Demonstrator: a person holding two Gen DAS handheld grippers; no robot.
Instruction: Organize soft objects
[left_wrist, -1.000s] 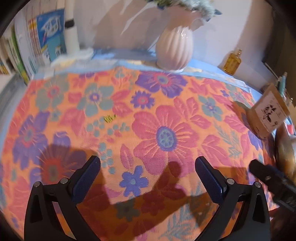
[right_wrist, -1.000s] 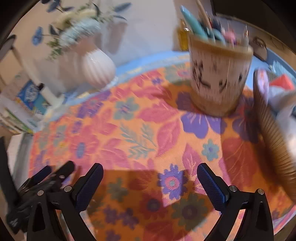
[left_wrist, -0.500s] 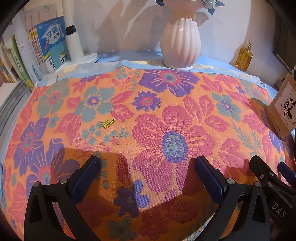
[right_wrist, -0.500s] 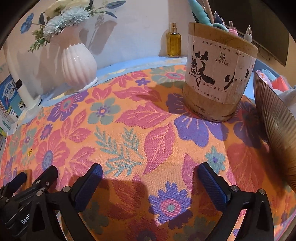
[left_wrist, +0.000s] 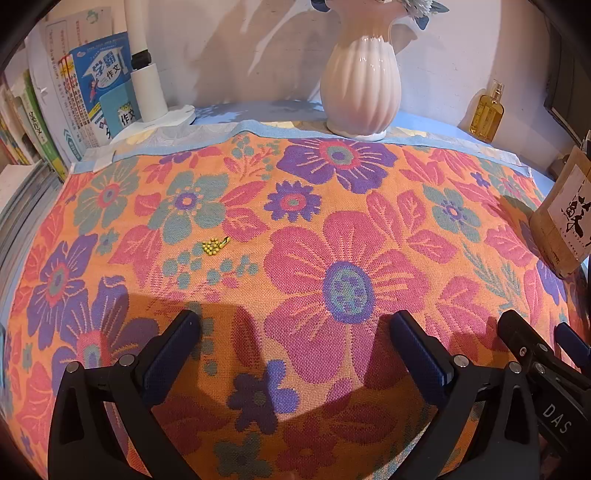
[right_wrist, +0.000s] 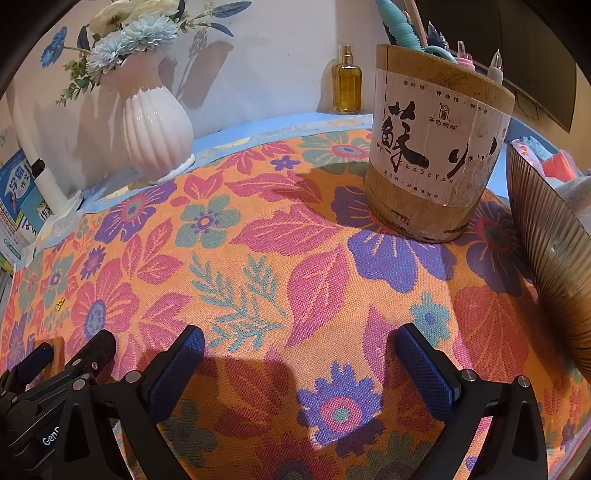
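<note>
Blue-padded left gripper (left_wrist: 295, 341): its black two-finger frame sits nearest in the left wrist view, jaws spread wide, nothing between the pads, low over the cloth.
Blue-padded right gripper (right_wrist: 299, 356): likewise spread wide and empty; the two tools hang close side by side, each showing at the edge of the other's view.
Collision risk: with the frames so near each other, a sideways swing of either would likely knock the other.
Orange woven cloth with pink and purple flowers (left_wrist: 347, 236): it lies flat across the table under both tools; a pad dragged along it could snag the weave and pull it, shifting everything standing on it.
Small yellow bead cluster (left_wrist: 214, 246): loose on the cloth at 11 o'clock from the left gripper; a tug on the cloth would probably scatter it.
Ribbed brown bowl (right_wrist: 543, 258): at 2 o'clock from the right gripper; pale, pink and blue soft items (right_wrist: 554, 168) show over its rim, seemingly the task's things, though too little shows to be sure.
Round bamboo pen holder with a paper label (right_wrist: 439, 147): at 1 o'clock, just beside the bowl; a wide-open reach for the bowl could clip and tip it.
White ribbed ceramic vase (left_wrist: 360, 79): farthest, at 12 o'clock from the left gripper, on the cloth's far edge; top-heavy with flowers, it looks the likeliest to fall if the cloth moves.
Amber glass bottle (right_wrist: 346, 85): by the wall beyond the cloth, least exposed.
</note>
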